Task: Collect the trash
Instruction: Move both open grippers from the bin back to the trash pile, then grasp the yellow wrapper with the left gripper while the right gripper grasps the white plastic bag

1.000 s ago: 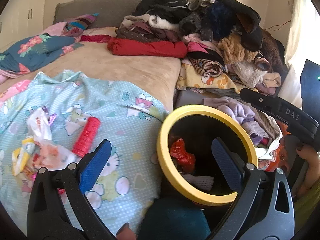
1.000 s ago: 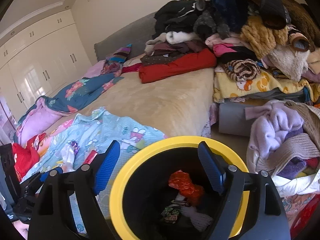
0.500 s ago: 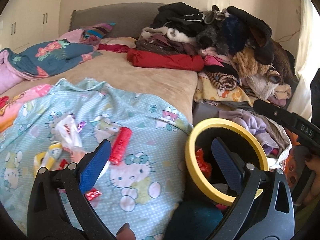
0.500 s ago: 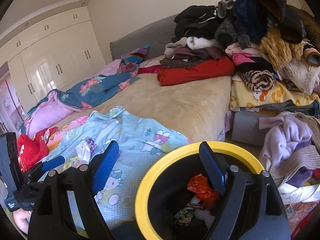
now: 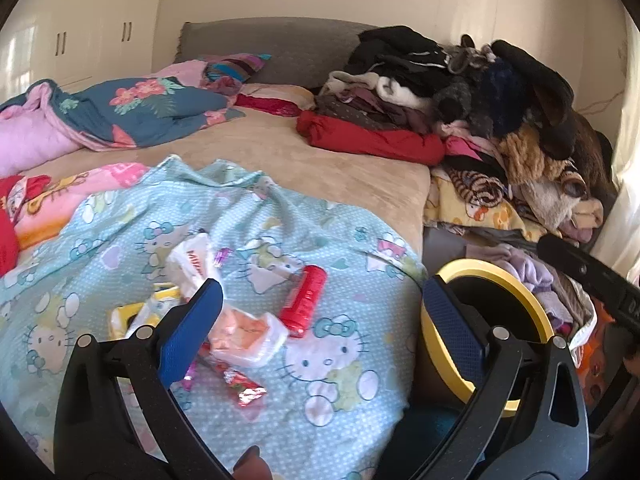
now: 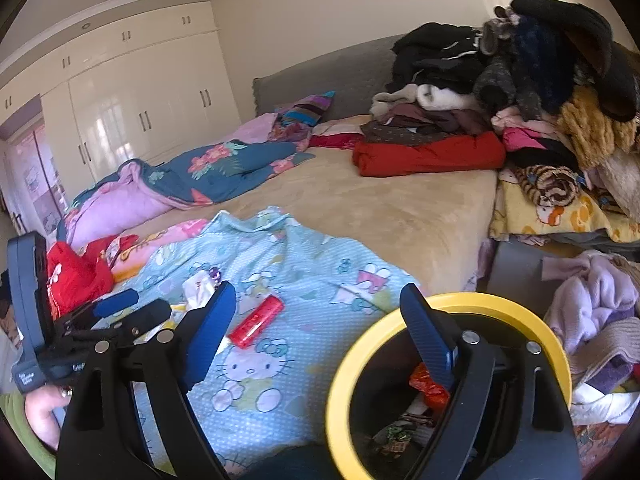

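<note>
Hovering over the lower centre of the left wrist view, the left gripper (image 5: 320,312) is standing wide apart with nothing between its blue pads, and the trash is lying just ahead of it on the light blue cartoon blanket (image 5: 340,248). A red cylindrical wrapper (image 5: 302,301) is sitting near the middle of the frame, tilted, with a clear plastic packet (image 5: 250,334) just beside it at lower left and a shiny red foil wrapper (image 5: 242,386) below that. A white crumpled wrapper (image 5: 194,262) and a yellow packet (image 5: 134,318) are lying further left, partly hidden behind the left finger. The blanket's edge is falling away at the lower right, just beside the yellow-rimmed bin (image 5: 532,320).

In the right wrist view the right gripper (image 6: 316,320) is also gaping fully, gripping nothing, its right finger hanging over the bin (image 6: 500,304) at lower right. Red and dark scraps (image 6: 430,390) are lying inside the bin. The bare tan bedcover (image 6: 380,208) is stretching across the middle of the frame, bounded by a clothes pile (image 6: 520,80) at upper right and a floral quilt (image 6: 216,168) at centre left.
</note>
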